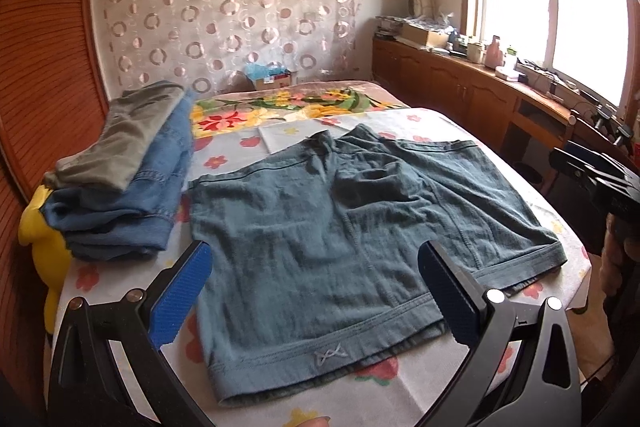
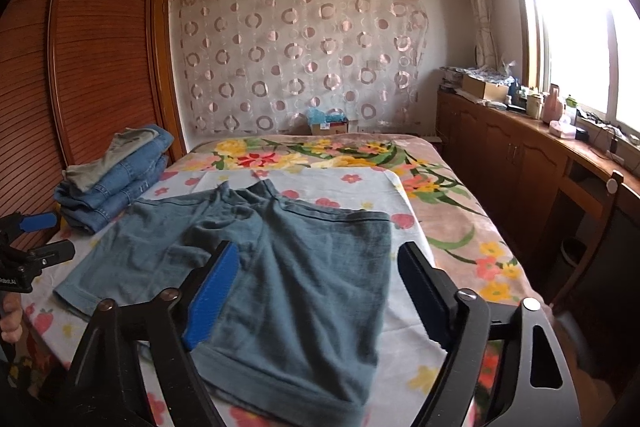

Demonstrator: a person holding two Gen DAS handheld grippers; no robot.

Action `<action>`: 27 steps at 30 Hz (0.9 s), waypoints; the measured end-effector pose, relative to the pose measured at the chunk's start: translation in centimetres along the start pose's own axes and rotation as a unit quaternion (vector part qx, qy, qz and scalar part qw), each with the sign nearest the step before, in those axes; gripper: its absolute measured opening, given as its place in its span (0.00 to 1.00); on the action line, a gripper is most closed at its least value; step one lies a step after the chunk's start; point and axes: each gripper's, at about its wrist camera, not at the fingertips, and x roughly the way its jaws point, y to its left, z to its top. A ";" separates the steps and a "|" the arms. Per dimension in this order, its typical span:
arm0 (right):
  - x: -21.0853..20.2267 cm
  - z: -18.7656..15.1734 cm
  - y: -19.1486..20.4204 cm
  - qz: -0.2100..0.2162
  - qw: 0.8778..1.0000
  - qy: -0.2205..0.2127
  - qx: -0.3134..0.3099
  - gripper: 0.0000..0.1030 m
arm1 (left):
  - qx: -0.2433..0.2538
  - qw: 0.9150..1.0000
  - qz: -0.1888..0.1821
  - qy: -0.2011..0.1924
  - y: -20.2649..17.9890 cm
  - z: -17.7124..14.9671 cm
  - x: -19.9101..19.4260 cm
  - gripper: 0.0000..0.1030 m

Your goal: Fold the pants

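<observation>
Blue-green shorts (image 1: 328, 227) lie spread flat on the floral sheet of the bed, both leg hems toward me and the waistband at the far side. They also show in the right wrist view (image 2: 272, 267). My left gripper (image 1: 316, 259) is open and empty, hovering over the left leg near its hem. My right gripper (image 2: 318, 259) is open and empty, hovering over the right leg. The right gripper also shows at the right edge of the left wrist view (image 1: 600, 183); the left one shows at the left edge of the right wrist view (image 2: 36, 239).
A stack of folded jeans and grey-green pants (image 1: 120, 167) sits on the bed's left side, also in the right wrist view (image 2: 116, 171). A yellow toy (image 1: 44, 247) is beside it. A wooden wardrobe (image 2: 80, 67) stands left, a cluttered wooden cabinet (image 2: 520, 147) right.
</observation>
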 end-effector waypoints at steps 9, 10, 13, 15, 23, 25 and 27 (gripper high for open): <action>4.5 1.8 -2.4 0.017 0.998 0.068 0.000 0.43 | 0.015 0.999 -0.039 0.019 -2.3 1.8 2.3 1.00; 5.4 2.0 -2.7 0.020 0.996 0.082 0.004 0.41 | 0.015 0.999 -0.044 0.021 -2.6 1.9 2.5 1.00; 7.1 2.7 -3.8 0.029 0.993 0.114 0.015 0.37 | 0.013 0.998 -0.054 0.028 -3.0 2.0 3.2 1.00; 8.5 3.0 -4.3 0.035 0.990 0.138 0.023 0.36 | 0.012 0.997 -0.061 0.034 -3.3 2.0 3.8 1.00; 11.2 5.2 -5.2 0.033 0.981 0.191 0.031 0.31 | 0.009 0.994 -0.071 0.079 -3.9 0.5 6.8 1.00; 11.2 5.7 -5.1 0.032 0.980 0.197 0.026 0.28 | 0.008 0.994 -0.071 0.087 -3.9 0.2 7.2 1.00; 11.2 6.2 -4.7 0.023 0.979 0.203 0.017 0.27 | 0.007 0.993 -0.066 0.094 -3.8 -0.1 7.6 1.00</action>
